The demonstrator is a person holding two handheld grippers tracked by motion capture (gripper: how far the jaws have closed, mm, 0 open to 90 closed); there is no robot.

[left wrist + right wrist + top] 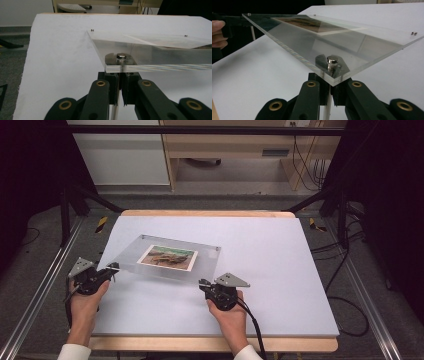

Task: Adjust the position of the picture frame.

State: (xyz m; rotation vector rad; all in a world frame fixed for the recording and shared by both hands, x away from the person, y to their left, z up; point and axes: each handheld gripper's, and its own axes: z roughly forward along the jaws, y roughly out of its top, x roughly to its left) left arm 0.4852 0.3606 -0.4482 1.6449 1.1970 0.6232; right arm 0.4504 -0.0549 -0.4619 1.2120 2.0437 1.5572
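Observation:
A clear acrylic photo frame (150, 246) with a brown picture (167, 256) in its middle is held over the white table sheet (270, 270), its near edge raised. My left gripper (114, 267) is shut on the frame's near left corner. In the left gripper view the jaws (120, 83) pinch a thin white post under the corner, just below a silver stud (121, 56). My right gripper (202, 283) is shut on the near right corner. Its jaws (331, 86) close the same way under a silver stud (332, 60).
The white sheet covers a wooden table (210, 213) with bare room right of the frame. Metal rails (45, 285) run along both sides, and cables (345, 270) lie on the floor at the right. A wooden desk (225, 145) stands beyond the table.

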